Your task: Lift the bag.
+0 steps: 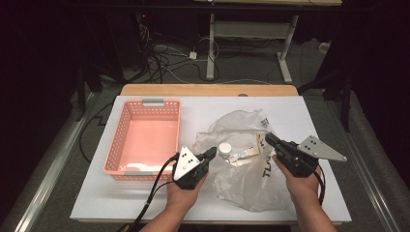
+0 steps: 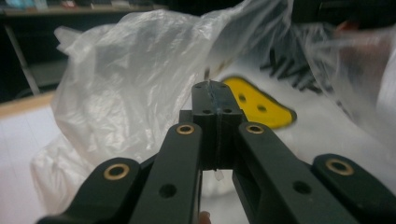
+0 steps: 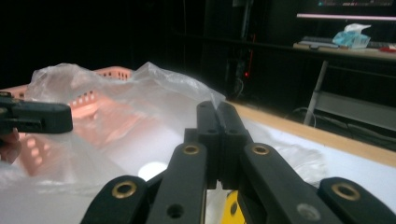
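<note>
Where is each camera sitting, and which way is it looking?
High view: sits above the person's side, looking forward and down at the white table, pink basket and clear plastic bag; both hands show, with the left gripper and right gripper.
Left gripper view: rides the left gripper, looking along its shut jaws into the bag.
Right gripper view: rides the right gripper, looking along its shut jaws across the bag toward the basket.
All views share the bag.

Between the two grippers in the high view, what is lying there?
A white-capped jar and a yellow-labelled packet, inside the clear plastic bag, lie between the left gripper and right gripper.
</note>
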Motion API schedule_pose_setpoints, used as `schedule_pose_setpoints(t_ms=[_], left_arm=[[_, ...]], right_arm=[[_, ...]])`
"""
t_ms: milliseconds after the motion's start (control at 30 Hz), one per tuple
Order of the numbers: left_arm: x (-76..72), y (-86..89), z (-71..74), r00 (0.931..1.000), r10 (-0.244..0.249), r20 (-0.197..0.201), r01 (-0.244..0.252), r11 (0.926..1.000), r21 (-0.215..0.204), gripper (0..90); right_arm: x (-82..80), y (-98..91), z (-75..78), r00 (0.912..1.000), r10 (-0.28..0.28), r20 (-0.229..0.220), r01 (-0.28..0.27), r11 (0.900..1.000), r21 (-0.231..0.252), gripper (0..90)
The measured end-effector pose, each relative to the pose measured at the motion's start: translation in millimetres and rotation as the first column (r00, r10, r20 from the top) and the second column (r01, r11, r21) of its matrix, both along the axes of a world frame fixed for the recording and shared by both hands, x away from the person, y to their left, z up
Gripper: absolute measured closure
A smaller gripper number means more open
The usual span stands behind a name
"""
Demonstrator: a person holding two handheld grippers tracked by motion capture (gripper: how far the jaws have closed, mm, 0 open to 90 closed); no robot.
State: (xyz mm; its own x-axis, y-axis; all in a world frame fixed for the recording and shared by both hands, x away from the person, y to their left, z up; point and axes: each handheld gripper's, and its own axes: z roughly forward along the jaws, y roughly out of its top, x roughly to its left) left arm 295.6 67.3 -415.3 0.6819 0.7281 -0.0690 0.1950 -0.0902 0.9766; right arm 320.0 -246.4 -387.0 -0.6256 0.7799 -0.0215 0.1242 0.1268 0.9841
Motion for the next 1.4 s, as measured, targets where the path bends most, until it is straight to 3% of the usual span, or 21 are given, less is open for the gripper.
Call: schedule_pose_setpoints(t_ms=[67,200,567,600,800,967,1067,1133,1233,1300,1400], left_arm=[[3.9,0.3,13.2,0.9996,0.013,0.024,-0.013,0.9997,-0.02,88.3],[12.0,-3.2,35.9,0.9949,0.027,0.097,-0.026,0.9996,-0.01,88.3],[49.8,-12.5,87.7,0.9825,0.047,0.18,-0.04,0.9983,-0.041,88.3],[52.9,-14.6,94.4,0.9827,0.045,0.18,-0.038,0.9983,-0.044,88.3],[72.1,-27.6,137.0,0.9692,0.042,0.243,-0.037,0.999,-0.027,88.4],[82.5,-30.1,168.5,0.9586,0.048,0.281,-0.035,0.998,-0.054,88.3],[85.7,-30.2,167.8,0.9621,0.046,0.269,-0.037,0.9985,-0.039,88.3],[88.6,-29.8,156.7,0.9709,0.036,0.237,-0.035,0.9993,-0.012,88.2],[90.1,-25.8,135.1,0.9823,0.034,0.184,-0.039,0.9989,0.025,87.9],[87.8,-19.7,123.2,0.9883,0.032,0.149,-0.037,0.999,0.026,87.2],[78.5,-7.7,112.0,0.9929,0.038,0.112,-0.041,0.9987,0.029,74.8]], right_arm=[[4.0,4.1,3.9,1.0,-0.001,0.002,0.001,0.9998,0.018,90.0],[12.4,10.7,15.8,0.9995,-0.002,0.031,0.001,0.9994,0.034,90.0],[30.3,20.3,51.0,0.9937,-0.011,0.111,0.0,0.9944,0.105,90.0],[32.6,19.9,55.3,0.9927,-0.014,0.12,0.001,0.9944,0.106,90.0],[46.7,10.8,86.9,0.9867,-0.063,0.15,0.043,0.9904,0.131,90.0],[54.1,-6.6,116.7,0.9748,-0.127,0.183,0.098,0.9823,0.16,90.0],[54.9,-15.8,126.6,0.9672,-0.156,0.2,0.125,0.9791,0.161,90.0],[55.0,-18.2,124.0,0.9668,-0.159,0.2,0.132,0.9811,0.142,90.0],[56.7,-18.0,108.3,0.9744,-0.148,0.17,0.13,0.9854,0.11,90.0],[56.5,-18.8,95.9,0.9784,-0.145,0.147,0.132,0.9864,0.098,90.0],[54.2,-23.3,82.3,0.9822,-0.146,0.119,0.135,0.9861,0.097,90.0]])
